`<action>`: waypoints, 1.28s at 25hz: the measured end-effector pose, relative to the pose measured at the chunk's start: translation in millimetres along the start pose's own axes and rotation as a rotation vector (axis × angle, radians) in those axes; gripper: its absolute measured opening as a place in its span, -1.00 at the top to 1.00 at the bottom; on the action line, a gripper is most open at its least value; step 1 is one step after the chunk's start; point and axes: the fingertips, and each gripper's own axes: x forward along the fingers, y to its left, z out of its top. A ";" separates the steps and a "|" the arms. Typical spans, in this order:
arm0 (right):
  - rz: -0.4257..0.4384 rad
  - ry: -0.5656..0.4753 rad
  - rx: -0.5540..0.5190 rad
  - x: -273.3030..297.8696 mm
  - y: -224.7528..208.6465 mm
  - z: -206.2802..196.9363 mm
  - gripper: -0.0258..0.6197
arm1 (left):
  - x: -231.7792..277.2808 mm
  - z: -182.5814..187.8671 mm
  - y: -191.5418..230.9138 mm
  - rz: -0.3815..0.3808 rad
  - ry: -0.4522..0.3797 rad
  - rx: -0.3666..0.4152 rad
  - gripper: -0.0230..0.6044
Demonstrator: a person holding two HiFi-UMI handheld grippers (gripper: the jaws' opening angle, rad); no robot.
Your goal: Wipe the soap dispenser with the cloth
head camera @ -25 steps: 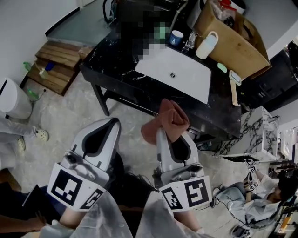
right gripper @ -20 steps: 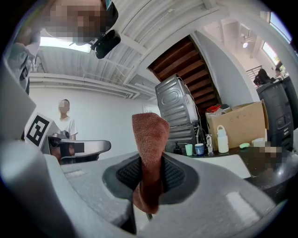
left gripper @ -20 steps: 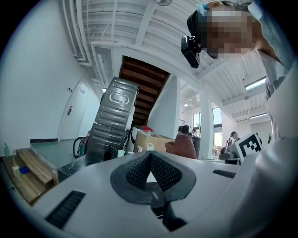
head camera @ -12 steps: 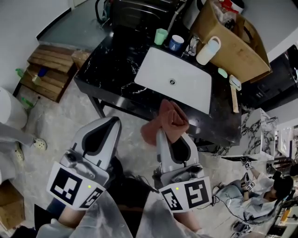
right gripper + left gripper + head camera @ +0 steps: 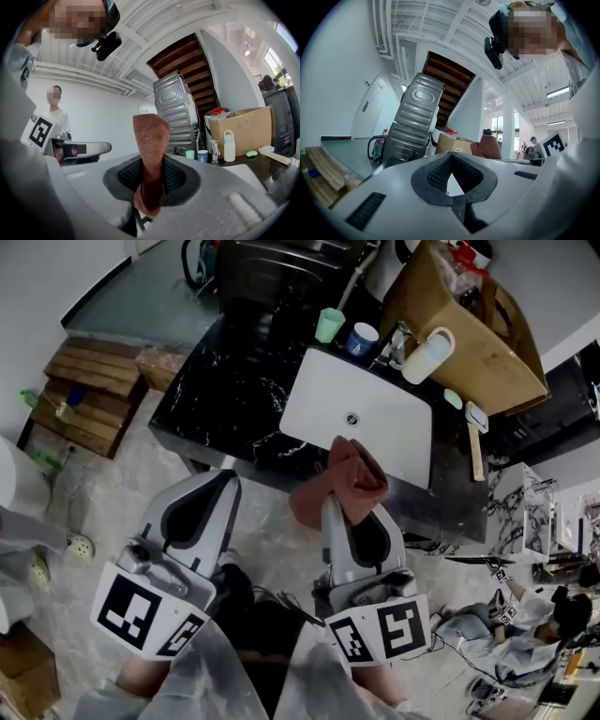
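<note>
While the right gripper [image 5: 352,510] clamps the rust-brown terry cloth [image 5: 345,474] in the head view, the upright white plastic soap dispenser [image 5: 427,354] stands apart at one o'clock, nearer that gripper. The left gripper view shows the left gripper [image 5: 450,157] closed and empty. The right gripper view puts the dispenser at three o'clock.

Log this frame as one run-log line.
right gripper: shut on cloth | left gripper: shut, empty | soap dispenser: upright at sink far rim, untouched | wipe: not started
</note>
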 end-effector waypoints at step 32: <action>-0.117 0.035 -0.024 96.5 9.6 -3.3 0.68 | 35.7 2.8 109.0 -0.073 -0.015 -0.069 0.92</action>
